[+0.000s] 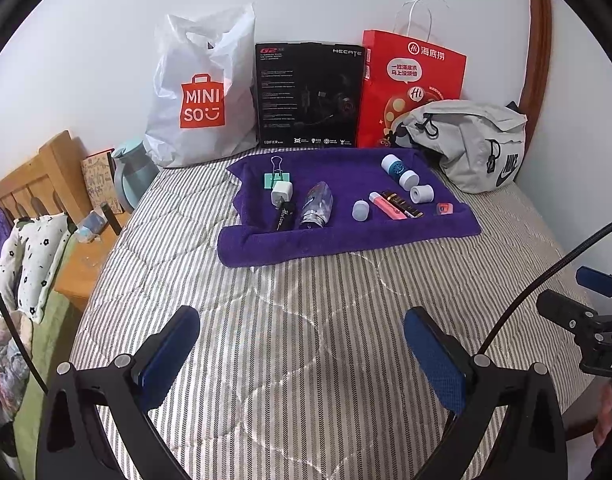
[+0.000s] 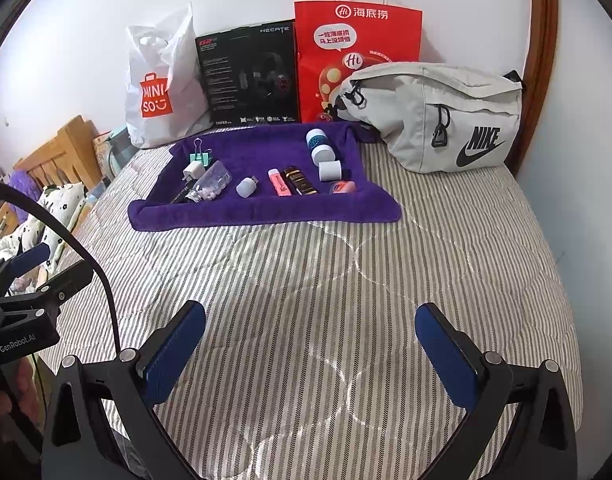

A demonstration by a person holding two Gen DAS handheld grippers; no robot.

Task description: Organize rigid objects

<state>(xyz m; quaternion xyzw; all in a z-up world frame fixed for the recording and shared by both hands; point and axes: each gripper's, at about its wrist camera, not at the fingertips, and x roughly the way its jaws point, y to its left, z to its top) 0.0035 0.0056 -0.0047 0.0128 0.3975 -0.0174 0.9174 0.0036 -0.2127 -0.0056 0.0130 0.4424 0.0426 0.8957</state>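
Note:
A purple towel (image 1: pixel 266 248) (image 2: pixel 226 212) lies on the striped bed and carries small items. On its left are a teal binder clip (image 1: pixel 276 178), a white charger plug (image 1: pixel 281 194), a black tube (image 1: pixel 284 218) and a clear bottle (image 1: pixel 317 204) (image 2: pixel 212 182). On its right are a pink highlighter (image 1: pixel 387 206) (image 2: pixel 279 182), a black-and-gold tube (image 1: pixel 401 203), several small white jars (image 1: pixel 409 179) (image 2: pixel 329 170) and a pink case (image 2: pixel 343 188). My left gripper (image 1: pixel 302 334) and right gripper (image 2: pixel 309 330) hover open over the bedspread, well short of the towel, holding nothing.
Against the wall stand a white Miniso bag (image 1: pixel 204 92), a black Hecate box (image 1: pixel 309 96) and a red paper bag (image 1: pixel 409 76). A grey Nike pouch (image 2: pixel 445 120) lies right of the towel. A wooden headboard (image 1: pixel 34 176) and a pillow (image 1: pixel 34 256) are at left.

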